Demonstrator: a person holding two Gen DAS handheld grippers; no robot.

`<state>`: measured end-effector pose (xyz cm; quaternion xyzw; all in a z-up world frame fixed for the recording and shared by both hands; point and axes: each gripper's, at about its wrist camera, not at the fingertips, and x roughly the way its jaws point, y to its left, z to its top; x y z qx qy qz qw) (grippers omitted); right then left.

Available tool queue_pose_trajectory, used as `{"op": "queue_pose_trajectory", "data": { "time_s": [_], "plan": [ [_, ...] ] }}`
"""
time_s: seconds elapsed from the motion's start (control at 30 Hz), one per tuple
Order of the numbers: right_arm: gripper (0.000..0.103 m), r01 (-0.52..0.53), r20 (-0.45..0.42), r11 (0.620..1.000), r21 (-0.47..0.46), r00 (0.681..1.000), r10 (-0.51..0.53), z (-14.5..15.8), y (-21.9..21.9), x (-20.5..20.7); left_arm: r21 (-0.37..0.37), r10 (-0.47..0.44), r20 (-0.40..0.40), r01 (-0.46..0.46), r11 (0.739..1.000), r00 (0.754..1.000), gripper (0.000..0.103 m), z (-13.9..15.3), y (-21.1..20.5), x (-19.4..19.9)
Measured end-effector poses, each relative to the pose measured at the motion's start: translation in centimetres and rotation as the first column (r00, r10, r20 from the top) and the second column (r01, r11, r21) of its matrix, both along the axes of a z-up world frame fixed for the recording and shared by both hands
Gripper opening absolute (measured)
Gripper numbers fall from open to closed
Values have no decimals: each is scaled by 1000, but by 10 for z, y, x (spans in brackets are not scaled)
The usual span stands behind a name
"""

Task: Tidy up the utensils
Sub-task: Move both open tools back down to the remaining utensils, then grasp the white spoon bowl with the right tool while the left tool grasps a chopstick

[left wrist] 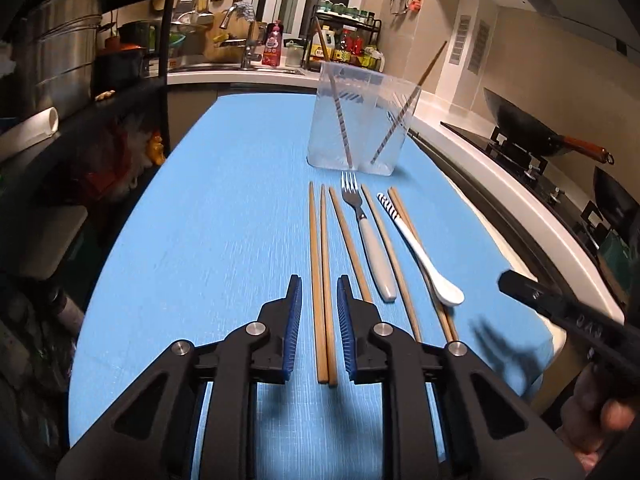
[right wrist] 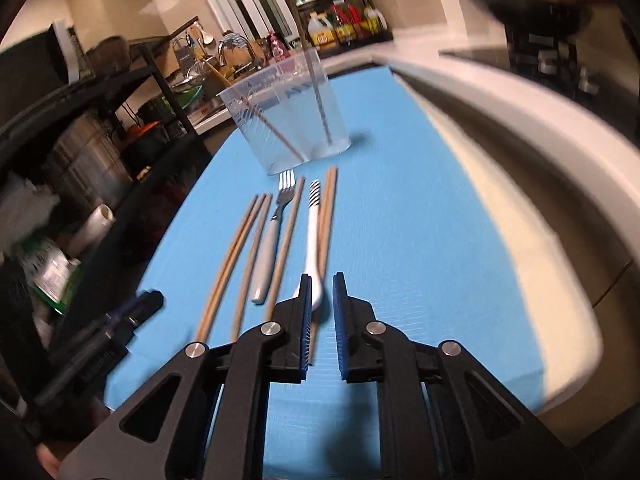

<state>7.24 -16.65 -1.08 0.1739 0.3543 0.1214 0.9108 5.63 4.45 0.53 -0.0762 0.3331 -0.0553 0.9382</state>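
My left gripper, jaws narrow and gripping nothing, straddles a pair of wooden chopsticks lying on the blue mat: light, stiff, slick sticks, best pinched together near their thick ends. My right gripper, jaws equally narrow and empty, frames the bowl of a glossy white ceramic spoon, smooth and breakable. Beyond lie a steel fork and more chopsticks; farthest ahead stands the clear plastic container, holding two chopsticks
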Motion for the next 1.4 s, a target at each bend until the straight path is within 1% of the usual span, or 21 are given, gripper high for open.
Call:
{"op": "queue_pose_trajectory", "data": {
  "time_s": [0.07,0.2,0.3,0.37,0.47,0.57,0.7,0.8,0.87,0.97,1.03,1.1,1.13,1.17,1.2,1.23,1.3,1.4],
  "plan": [
    [14,0,-7,999,40,1000,1,-4,3,6,2,-14,-5,14,1000,1000,18,-8,-2,1],
    [15,-7,-44,998,62,999,10,-18,15,16,-42,-8,-44,6,999,999,18,-22,1,4],
    [16,3,-65,999,33,998,-1,-27,23,19,-45,-9,-51,6,999,999,18,-25,-1,4],
    [22,1,-67,1000,25,998,1,-28,24,19,-46,-13,-49,11,999,999,18,-25,-3,4],
    [23,-4,-69,1000,-6,998,3,-29,31,20,-41,-12,-55,10,999,998,18,-26,-5,4],
    [23,-12,-78,1000,-17,997,10,-31,35,20,-40,-5,-60,2,999,998,18,-27,-4,4],
    [21,-9,-72,998,-54,997,5,-31,38,21,-34,-1,-67,-1,999,998,18,-29,-3,4],
    [21,-3,-70,999,-55,998,0,-29,39,22,-59,5,-78,-9,998,997,18,-32,1,5],
    [20,5,-52,998,-58,999,-8,-25,35,19,-70,7,-89,-13,997,996,18,-34,2,7],
    [19,26,-19,994,-104,999,-28,-18,31,14,-82,4,-100,-13,997,995,18,-37,2,8],
    [18,45,-31,986,-160,998,-50,-17,25,14,-97,0,-105,-10,995,994,18,-39,3,9],
    [12,55,-53,974,-220,996,-68,-20,19,14,-84,-7,-115,-3,996,993,18,-41,1,10],
    [11,63,-63,969,-240,995,-80,-22,16,15,-70,-9,-123,1,998,992,19,-42,-1,10],
    [11,65,-73,967,-248,994,-85,-24,13,15,-56,-9,-114,3,998,993,19,-42,-2,8],
    [11,61,-82,968,-245,993,-83,-25,12,16,-42,-5,-110,0,999,994,18,-41,-3,8],
    [11,59,-86,968,-245,993,-82,-26,11,16,-31,-5,-105,2,1000,994,14,-41,-5,7],
    [11,51,-84,965,-255,994,-75,-27,14,16,-13,-15,-97,14,1000,995,11,-40,-8,4],
    [14,50,-85,970,-239,994,-72,-30,14,16,13,-18,-84,19,1000,996,7,-40,-10,1]
  ]
}}
